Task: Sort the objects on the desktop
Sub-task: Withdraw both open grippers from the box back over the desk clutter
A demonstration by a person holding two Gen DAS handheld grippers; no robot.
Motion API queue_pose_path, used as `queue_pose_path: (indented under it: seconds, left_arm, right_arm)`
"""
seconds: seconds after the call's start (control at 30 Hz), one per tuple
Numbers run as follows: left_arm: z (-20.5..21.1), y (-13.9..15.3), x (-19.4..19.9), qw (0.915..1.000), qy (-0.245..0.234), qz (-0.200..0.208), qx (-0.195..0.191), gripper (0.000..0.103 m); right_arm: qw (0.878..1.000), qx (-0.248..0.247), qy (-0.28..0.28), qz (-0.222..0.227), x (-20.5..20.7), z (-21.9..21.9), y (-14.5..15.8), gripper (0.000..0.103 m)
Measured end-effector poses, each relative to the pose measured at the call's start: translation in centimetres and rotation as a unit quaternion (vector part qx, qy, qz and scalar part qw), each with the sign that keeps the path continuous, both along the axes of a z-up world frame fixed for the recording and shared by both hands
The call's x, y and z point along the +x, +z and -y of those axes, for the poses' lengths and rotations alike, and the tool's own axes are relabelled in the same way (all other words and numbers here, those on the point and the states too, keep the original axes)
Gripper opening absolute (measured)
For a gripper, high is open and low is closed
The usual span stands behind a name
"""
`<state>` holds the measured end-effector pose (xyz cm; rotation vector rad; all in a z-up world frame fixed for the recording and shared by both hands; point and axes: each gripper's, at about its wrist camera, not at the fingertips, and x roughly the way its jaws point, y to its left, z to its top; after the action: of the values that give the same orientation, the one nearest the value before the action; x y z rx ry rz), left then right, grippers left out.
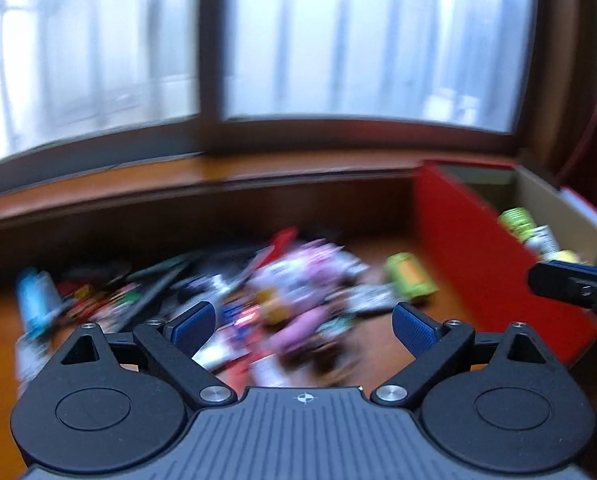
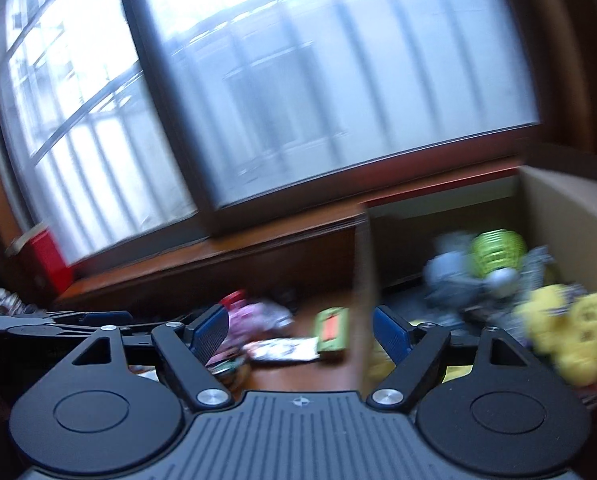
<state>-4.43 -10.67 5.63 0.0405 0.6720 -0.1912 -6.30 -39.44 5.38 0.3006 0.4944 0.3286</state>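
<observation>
Wooden surface (image 1: 2, 344), window behind. Left: blurred heap of mixed desktop objects (image 1: 234, 300), lying loose. Left gripper (image 1: 303, 322): jaws spread, nothing between. Centre: green can (image 1: 409, 276) lying beside red box (image 1: 470, 256). Right gripper (image 2: 300, 330): jaws spread, empty, at the box wall. Box holds yellow toys (image 2: 566, 332), green ball (image 2: 497, 255).

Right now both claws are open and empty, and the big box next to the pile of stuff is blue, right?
Not quite. The box is red, as the left wrist view shows. The rest holds: the left claw and right claw are open and empty beside the pile.
</observation>
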Motion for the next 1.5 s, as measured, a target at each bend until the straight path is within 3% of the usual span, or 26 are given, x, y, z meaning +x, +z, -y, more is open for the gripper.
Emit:
queue_pose_path:
  seconds: [0.2,0.53,0.67,0.9,1.03,1.1,1.4,1.5]
  left_arm:
    - [-8.0,-1.9,-2.3,0.9976,0.056,-0.014,0.039,0.096]
    - [-17.0,-5.2,-5.1,0.9926,0.093,-0.046,0.063,0.096]
    - [-19.7,-6.0,-5.9,0.9914,0.109,-0.041,0.059,0.096]
    - [-23.6,-5.4,-6.8,0.9858,0.16,-0.024,0.044,0.098]
    - [-25.1,-5.6,-6.7,0.9825,0.18,-0.026,0.038,0.098]
    - [-25.5,-5.8,-6.6,0.9818,0.184,-0.028,0.036,0.098]
    - [-25.6,-6.2,-5.8,0.9853,0.166,-0.029,0.027,0.098]
    - [-24.8,-6.1,-5.2,0.9893,0.141,-0.024,0.028,0.098]
  right_arm:
    - [0.997,-0.025,0.072,-0.02,-0.1,-8.9,-0.6,0.083]
    - [0.982,-0.04,0.166,-0.084,0.1,-21.4,-3.4,0.083]
    - [0.967,-0.057,0.22,-0.112,1.0,-25.8,-4.9,0.083]
    - [0.932,-0.118,0.327,-0.105,2.4,-32.9,-5.5,0.083]
    - [0.91,-0.15,0.374,-0.092,2.2,-35.8,-6.1,0.088]
    - [0.905,-0.157,0.383,-0.093,2.3,-36.7,-6.5,0.089]
    - [0.902,-0.178,0.387,-0.073,2.4,-38.6,-8.0,0.09]
    - [0.901,-0.189,0.383,-0.07,2.4,-38.6,-8.4,0.072]
